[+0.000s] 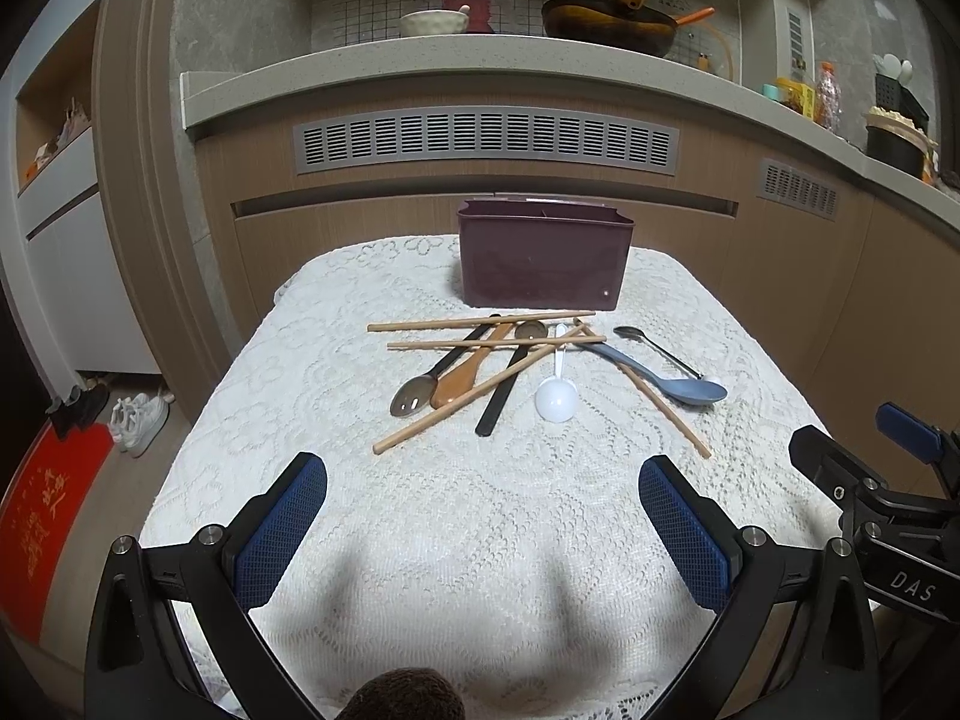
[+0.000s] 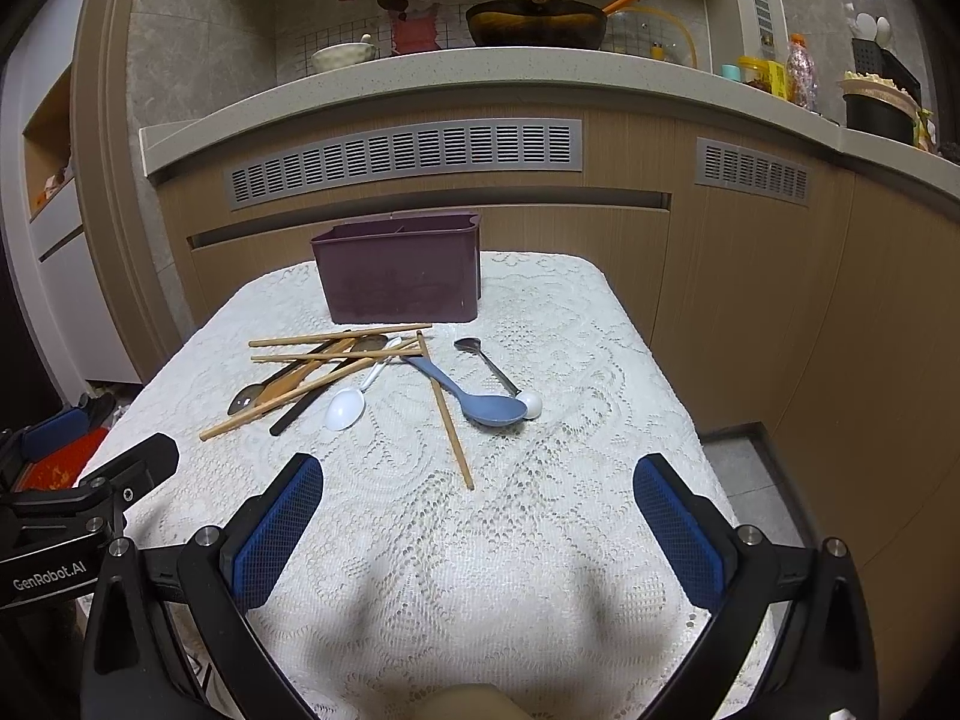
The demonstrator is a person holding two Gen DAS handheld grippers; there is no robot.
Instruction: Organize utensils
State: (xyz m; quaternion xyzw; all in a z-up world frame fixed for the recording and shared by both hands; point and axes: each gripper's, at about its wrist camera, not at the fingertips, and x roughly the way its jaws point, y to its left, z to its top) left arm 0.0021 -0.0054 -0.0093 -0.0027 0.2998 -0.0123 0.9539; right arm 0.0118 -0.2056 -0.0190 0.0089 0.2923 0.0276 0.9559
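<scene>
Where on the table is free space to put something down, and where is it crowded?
Free: the lace cloth between the grippers and the utensil pile, and the strips beside the purple box. Crowded: directly before the box, where chopsticks and spoons cross.

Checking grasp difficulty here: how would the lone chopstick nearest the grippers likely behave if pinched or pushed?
The chopstick looks thin, stiff and light. It lies flat on the lace cloth, so pinching it may be fiddly. Pushed sideways, it would probably roll or pivot, its far end nudging the blue spoon.
</scene>
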